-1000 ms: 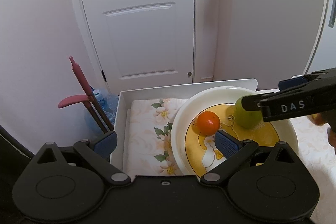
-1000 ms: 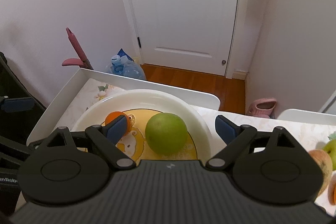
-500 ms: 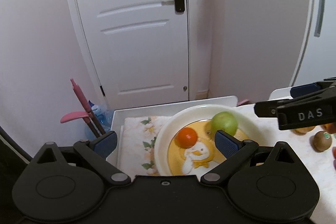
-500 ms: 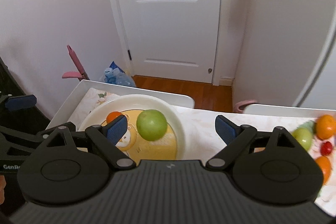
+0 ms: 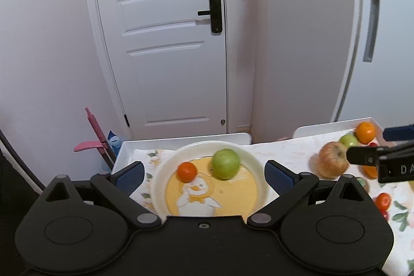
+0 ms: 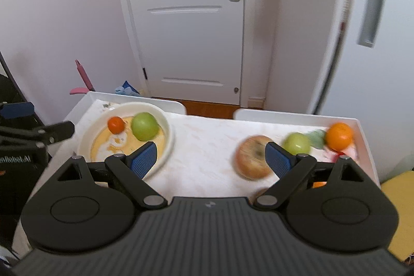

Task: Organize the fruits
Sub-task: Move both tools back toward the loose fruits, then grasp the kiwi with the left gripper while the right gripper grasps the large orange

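My left hand-held gripper [image 5: 204, 173] hangs with its jaws spread wide and nothing between them, straight over the cream bowl [image 5: 160, 172] with the yellow duck picture. Two fruits lie in that bowl — one green apple [image 5: 226, 163] and one small orange [image 5: 186, 171], close together at the far side. My right hand-held gripper [image 6: 208, 157] is just as wide and just as empty, held above the bare stretch of desk [image 6: 204, 144] between the bowl [image 6: 169, 139] and the loose fruit. On that right side I count one reddish-yellow apple [image 6: 249, 159] nearest me, partly behind my right fingertip, one more green apple [image 6: 296, 142] beyond it and one large orange [image 6: 339, 136] near the raised white rim. In the left view two more small orange fruits [image 5: 383, 200] show low on the flowered cloth, one largely hidden behind my right gripper — blur keeps me from naming the rest.
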{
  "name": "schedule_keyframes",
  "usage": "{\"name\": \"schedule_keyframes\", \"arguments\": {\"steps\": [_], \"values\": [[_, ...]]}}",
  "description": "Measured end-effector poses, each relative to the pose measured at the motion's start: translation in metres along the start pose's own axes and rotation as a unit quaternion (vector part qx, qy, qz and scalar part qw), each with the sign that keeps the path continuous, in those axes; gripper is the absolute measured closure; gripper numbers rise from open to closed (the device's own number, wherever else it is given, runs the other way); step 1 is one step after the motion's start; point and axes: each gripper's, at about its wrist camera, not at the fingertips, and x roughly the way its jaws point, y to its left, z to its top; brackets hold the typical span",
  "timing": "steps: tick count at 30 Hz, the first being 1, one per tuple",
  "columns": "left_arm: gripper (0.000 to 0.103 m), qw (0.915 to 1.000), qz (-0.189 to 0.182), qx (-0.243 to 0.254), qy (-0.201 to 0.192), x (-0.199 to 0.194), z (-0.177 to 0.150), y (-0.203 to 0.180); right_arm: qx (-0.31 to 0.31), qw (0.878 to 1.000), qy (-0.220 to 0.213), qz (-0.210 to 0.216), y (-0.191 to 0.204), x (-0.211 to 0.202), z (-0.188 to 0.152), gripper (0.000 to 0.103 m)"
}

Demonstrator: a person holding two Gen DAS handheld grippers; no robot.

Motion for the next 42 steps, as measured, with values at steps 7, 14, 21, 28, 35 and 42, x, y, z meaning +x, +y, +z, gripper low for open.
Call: {"name": "schedule_keyframes", "arguments": {"steps": [7,14,21,28,35,42], "values": [[0.002,1.0000,0.000,-0.005,0.002,-0.016,-0.006,-0.047,-0.007,1.000,0.003,-0.016,-0.054,-0.020,-0.022,0.000],[0.001,0.9999,-0.007,-0.006,0.014,-0.010,-0.018,-0.099,-0.011,1.000,0.011,-0.019,-0.115,-0.022,-0.042,0.000],[0.001,0.9995,-0.018,0.001,0.024,0.011,-0.026,-0.148,-0.022,1.000,0.018,-0.009,-0.167,-0.001,-0.058,0.000],[0.001,0.9982,-0.039,0.006,0.046,0.046,-0.033,-0.189,-0.029,0.999,0.023,0.007,-0.198,0.031,-0.067,0.000],[0.002,0.9951,-0.064,0.021,0.073,0.085,-0.045,-0.224,-0.031,0.998,0.040,0.033,-0.212,0.062,-0.073,0.000],[0.007,0.9911,-0.086,0.029,0.097,0.112,-0.051,-0.244,-0.025,0.997,0.050,0.053,-0.218,0.082,-0.072,0.001]]}}
